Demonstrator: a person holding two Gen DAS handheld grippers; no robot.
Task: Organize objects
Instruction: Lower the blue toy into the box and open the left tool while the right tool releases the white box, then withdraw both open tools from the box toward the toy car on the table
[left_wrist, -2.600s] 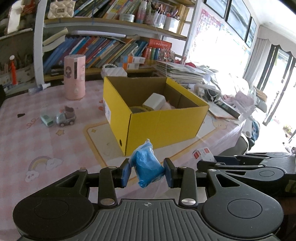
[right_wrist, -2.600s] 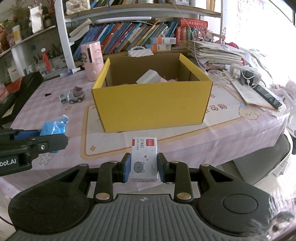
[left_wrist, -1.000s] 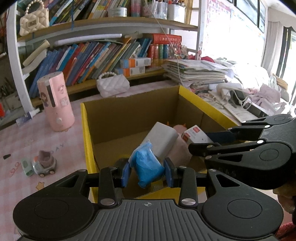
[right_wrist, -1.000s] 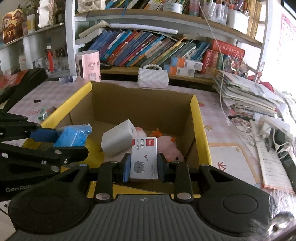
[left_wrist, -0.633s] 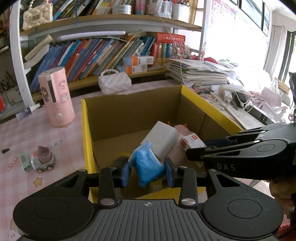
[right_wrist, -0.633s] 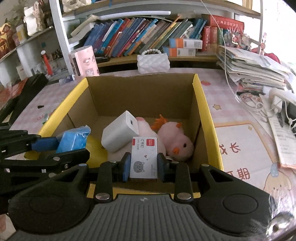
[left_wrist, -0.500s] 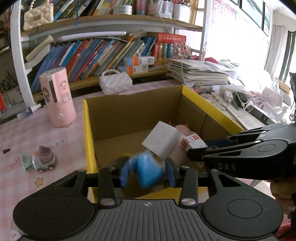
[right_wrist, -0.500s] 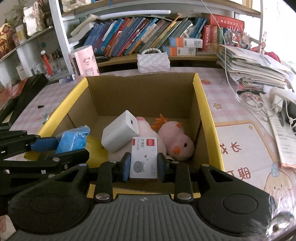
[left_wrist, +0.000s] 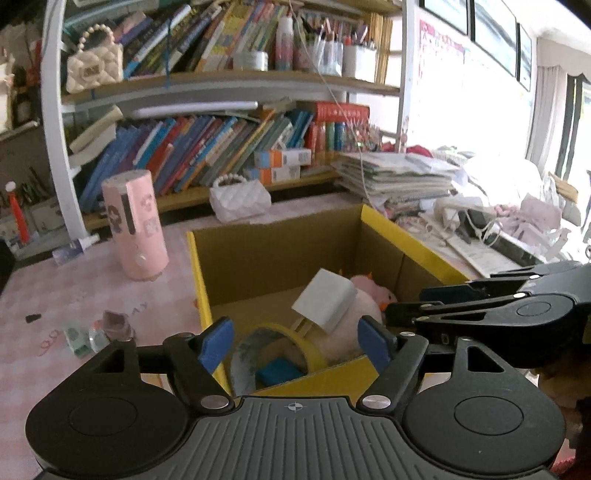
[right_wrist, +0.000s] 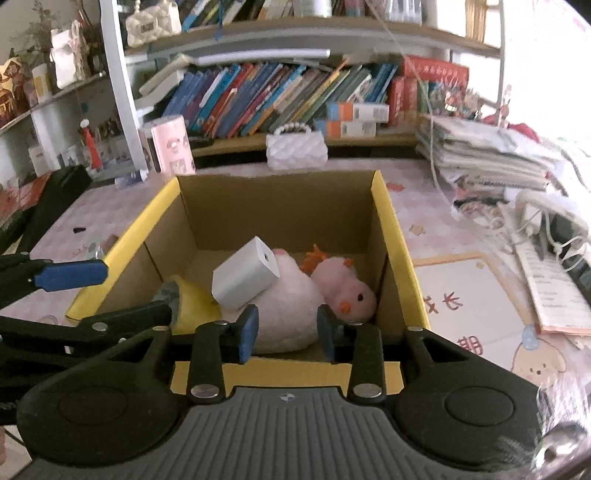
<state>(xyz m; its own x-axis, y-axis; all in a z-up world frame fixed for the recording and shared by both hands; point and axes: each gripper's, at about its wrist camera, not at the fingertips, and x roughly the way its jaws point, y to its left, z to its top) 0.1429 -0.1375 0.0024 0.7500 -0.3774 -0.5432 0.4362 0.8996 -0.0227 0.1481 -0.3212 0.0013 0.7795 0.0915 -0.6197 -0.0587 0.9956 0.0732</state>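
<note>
both grippers hover over the near edge of the yellow box (right_wrist: 397, 236) with fingers apart and nothing between them: the left gripper (left_wrist: 295, 341) and the right gripper (right_wrist: 286, 334). a blue packet (left_wrist: 277, 371) lies inside by the tape roll (left_wrist: 280, 345), near the white charger (right_wrist: 245, 278) and pink plush chick (right_wrist: 347, 290). the drop step looks done; next, probably, the toy car (left_wrist: 112, 326) on the tabletop (left_wrist: 74, 291) to the left.

blue packet (left_wrist: 275, 370) | half hidden behind yellow box (left_wrist: 406, 242) wall
</note>
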